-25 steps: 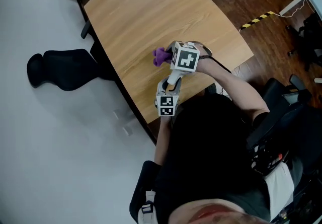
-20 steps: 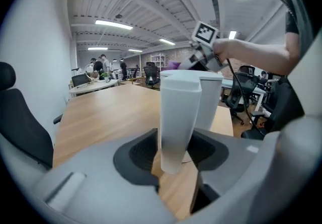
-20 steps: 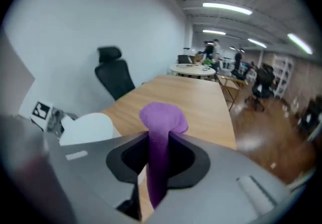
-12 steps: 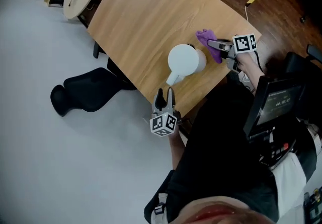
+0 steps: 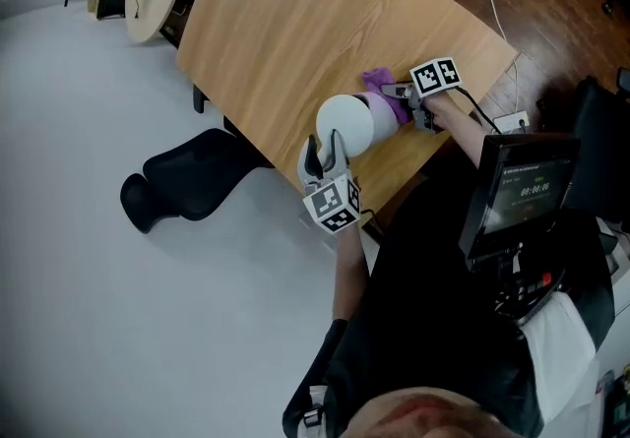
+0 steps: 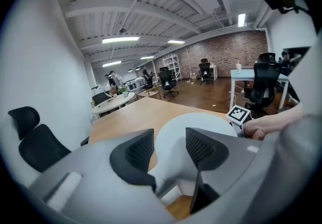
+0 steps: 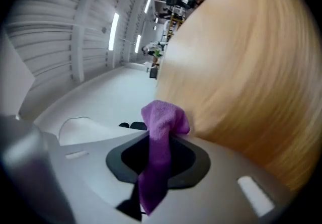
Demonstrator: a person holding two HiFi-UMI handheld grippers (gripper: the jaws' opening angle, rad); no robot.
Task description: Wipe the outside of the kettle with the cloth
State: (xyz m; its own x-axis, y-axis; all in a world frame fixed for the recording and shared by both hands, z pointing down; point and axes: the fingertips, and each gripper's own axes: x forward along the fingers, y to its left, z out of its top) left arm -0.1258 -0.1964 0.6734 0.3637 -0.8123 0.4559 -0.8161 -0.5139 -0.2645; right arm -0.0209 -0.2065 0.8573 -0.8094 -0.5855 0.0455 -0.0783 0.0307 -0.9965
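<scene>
The right gripper (image 5: 397,92), beside the white rounded kettle (image 5: 345,123) half a second earlier, has swung the purple microfibre cloth (image 5: 386,103) against the kettle's side, so wiping looks about to start. The left gripper (image 5: 324,143), then well short of the kettle at the near edge of the pale wooden surface (image 5: 295,23), has moved up to it. Its jaws, which have just been closing a little, stand moderately apart with the kettle's white handle between them, apparently not yet clamped. The right gripper's jaws are pinched tight on a fold of the cloth.
</scene>
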